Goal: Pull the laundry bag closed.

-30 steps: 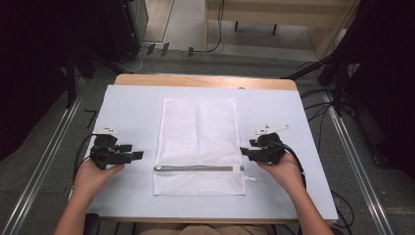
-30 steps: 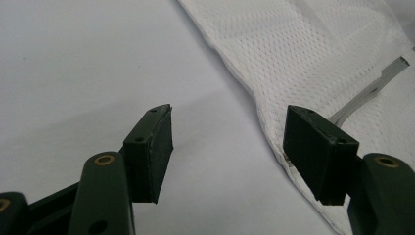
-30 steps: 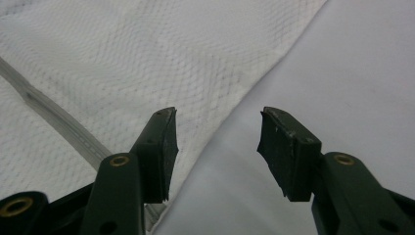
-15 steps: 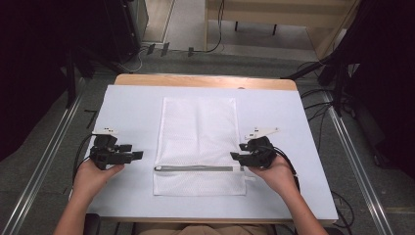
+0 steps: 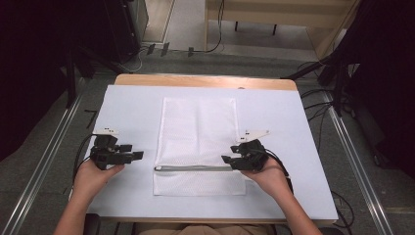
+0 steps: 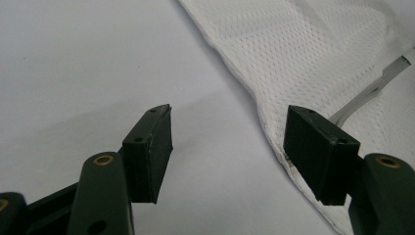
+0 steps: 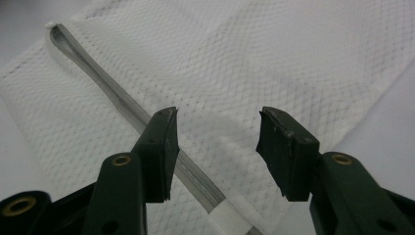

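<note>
A white mesh bag (image 5: pixel 198 132) lies flat in the middle of the table, with a grey zipper (image 5: pixel 193 168) running across it near its front end. My left gripper (image 5: pixel 136 151) rests just left of the bag, pointing right, open and holding nothing. In the left gripper view the left gripper (image 6: pixel 230 117) faces the bag's edge (image 6: pixel 318 54). My right gripper (image 5: pixel 228 155) stands open at the zipper's right end, pointing left. In the right gripper view the right gripper (image 7: pixel 218 115) hovers over the mesh, and the zipper (image 7: pixel 112 95) passes under its left jaw.
A white sheet (image 5: pixel 293 127) covers the table, with a wooden strip (image 5: pixel 205 81) bare along the far edge. Cables trail from both grippers. Metal rails (image 5: pixel 44 161) run along the floor on either side, and dark equipment stands beyond the far corners.
My right gripper has moved left from beside the bag to the right end of the zipper. My left gripper has stayed put.
</note>
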Demonstrator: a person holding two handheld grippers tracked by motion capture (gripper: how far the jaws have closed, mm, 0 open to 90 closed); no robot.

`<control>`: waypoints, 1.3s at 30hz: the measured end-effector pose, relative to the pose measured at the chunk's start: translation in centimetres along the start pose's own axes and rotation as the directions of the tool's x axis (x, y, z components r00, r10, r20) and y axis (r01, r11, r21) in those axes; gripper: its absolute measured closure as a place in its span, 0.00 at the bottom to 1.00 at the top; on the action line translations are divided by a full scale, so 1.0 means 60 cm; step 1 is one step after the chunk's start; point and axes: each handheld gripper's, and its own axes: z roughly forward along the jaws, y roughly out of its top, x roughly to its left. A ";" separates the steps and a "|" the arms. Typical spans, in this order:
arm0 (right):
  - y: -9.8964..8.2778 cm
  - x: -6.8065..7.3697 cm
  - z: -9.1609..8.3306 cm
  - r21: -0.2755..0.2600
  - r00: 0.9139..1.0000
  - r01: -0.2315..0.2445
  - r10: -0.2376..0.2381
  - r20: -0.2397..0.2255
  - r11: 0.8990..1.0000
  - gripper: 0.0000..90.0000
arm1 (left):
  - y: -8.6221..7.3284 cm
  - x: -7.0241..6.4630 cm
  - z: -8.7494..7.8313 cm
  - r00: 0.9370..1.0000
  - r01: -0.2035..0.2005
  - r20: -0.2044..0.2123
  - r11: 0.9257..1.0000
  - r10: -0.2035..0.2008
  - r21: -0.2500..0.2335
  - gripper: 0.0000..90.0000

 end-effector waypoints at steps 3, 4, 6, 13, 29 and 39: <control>0.002 0.004 0.002 -0.003 1.000 0.010 -0.010 -0.007 1.000 0.56 | 0.000 -0.001 0.001 1.000 -0.005 -0.001 1.000 0.005 0.004 0.39; 0.003 0.004 0.003 -0.006 1.000 0.010 -0.010 -0.012 1.000 0.56 | 0.000 -0.001 0.001 1.000 -0.007 -0.001 1.000 0.007 0.004 0.39; 0.004 0.006 0.004 -0.004 1.000 0.009 -0.009 -0.016 1.000 0.56 | 0.000 0.000 0.001 1.000 -0.006 0.003 1.000 0.005 0.002 0.39; 0.009 0.013 0.011 -0.004 1.000 0.024 -0.024 -0.012 1.000 0.49 | 0.000 0.000 0.001 1.000 -0.005 0.002 1.000 0.005 0.003 0.39; 0.032 0.036 0.027 0.012 0.997 0.058 -0.057 -0.047 0.998 0.49 | 0.000 0.000 0.002 1.000 -0.009 -0.001 1.000 0.009 0.008 0.39; 0.046 0.063 0.042 0.025 0.993 0.088 -0.085 -0.081 0.996 0.55 | -0.001 0.002 0.000 1.000 -0.002 -0.006 1.000 0.002 0.001 0.39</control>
